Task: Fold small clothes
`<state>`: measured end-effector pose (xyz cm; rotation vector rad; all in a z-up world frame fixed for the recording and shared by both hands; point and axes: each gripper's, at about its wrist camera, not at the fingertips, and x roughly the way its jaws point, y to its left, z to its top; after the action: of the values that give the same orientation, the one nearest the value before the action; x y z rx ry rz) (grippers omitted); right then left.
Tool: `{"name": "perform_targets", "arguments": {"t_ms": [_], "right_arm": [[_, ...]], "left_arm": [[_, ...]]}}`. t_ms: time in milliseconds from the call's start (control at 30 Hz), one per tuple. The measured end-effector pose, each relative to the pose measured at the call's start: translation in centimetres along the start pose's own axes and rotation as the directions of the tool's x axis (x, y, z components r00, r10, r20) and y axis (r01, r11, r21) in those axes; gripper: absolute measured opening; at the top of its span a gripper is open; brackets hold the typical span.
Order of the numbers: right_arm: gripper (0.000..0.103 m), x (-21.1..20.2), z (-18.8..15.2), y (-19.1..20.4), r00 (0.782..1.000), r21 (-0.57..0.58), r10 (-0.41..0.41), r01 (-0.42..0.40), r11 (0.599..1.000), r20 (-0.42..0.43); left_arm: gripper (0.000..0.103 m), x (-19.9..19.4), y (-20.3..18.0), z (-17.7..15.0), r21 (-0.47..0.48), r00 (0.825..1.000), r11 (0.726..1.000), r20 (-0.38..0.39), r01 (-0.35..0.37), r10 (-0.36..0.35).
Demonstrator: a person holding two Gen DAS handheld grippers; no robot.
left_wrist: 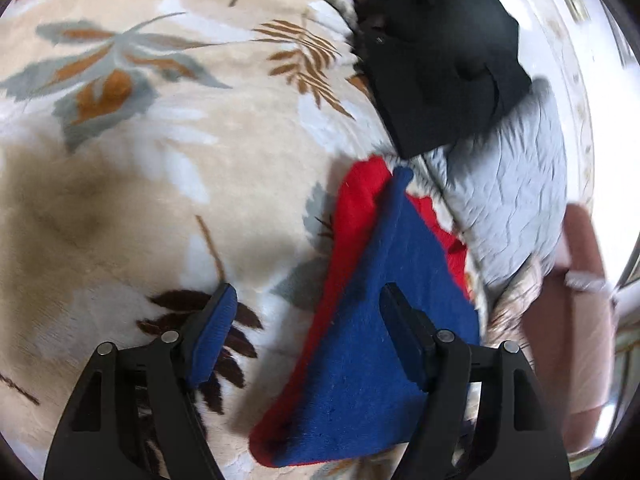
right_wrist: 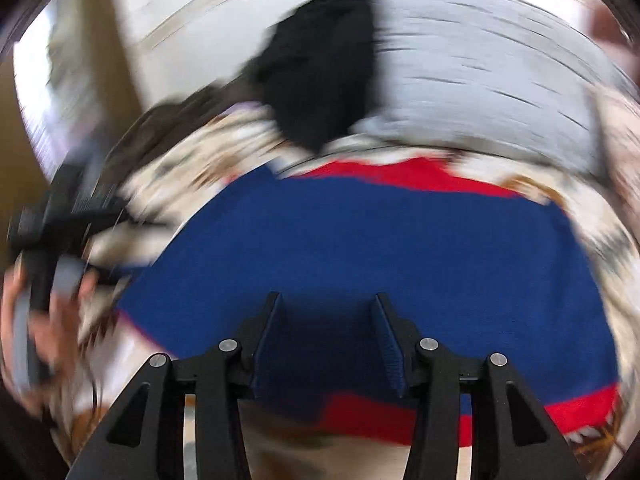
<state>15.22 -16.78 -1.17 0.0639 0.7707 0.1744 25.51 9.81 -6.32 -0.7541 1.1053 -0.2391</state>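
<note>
Both grippers are black, with angular linked arms, round metal pins and ribbed blue pads. Seen from the left wrist, the left gripper (left_wrist: pixel 306 300) stands spread wide at the bottom of the frame with nothing between its pads: its left finger hangs over a plush cream blanket (left_wrist: pixel 160 184) printed with grey, rust and dark brown leaves, its right finger over the garment. That garment (left_wrist: pixel 372 340), a fuzzy blue knit piece with a red layer showing along its edges, lies flat at lower centre and tapers to a point toward mid-frame. Above it at upper right sits a crumpled black cloth (left_wrist: pixel 436 64), and just right of that a pale grey crinkled fabric (left_wrist: pixel 516 200), puffy and quilted-looking. A hand (left_wrist: pixel 576 320) blurs at the right edge.

From the right wrist, heavily smeared, a hand gripping the other black tool shows at far left. The right gripper (right_wrist: pixel 326 336) at bottom centre has its pads parted, hanging over the blue cloth without pinching it. Red shows above and below the blue; black and grey fabrics lie at the top.
</note>
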Motion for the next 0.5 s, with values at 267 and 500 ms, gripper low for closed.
{"name": "perform_targets", "arguments": {"t_ms": [267, 500], "right_arm": [[0.059, 3.1, -2.2, 11.7, 0.998, -0.39, 0.018, -0.04, 0.92, -0.062], [0.051, 5.9, -2.4, 14.4, 0.989, -0.479, -0.146, 0.117, 0.87, -0.023]], "left_arm": [[0.074, -0.8, 2.0, 1.4, -0.074, 0.998, 0.995, -0.01, 0.062, -0.063], [0.074, -0.4, 1.8, 1.5, -0.066, 0.996, 0.994, -0.028, 0.084, -0.086]]}}
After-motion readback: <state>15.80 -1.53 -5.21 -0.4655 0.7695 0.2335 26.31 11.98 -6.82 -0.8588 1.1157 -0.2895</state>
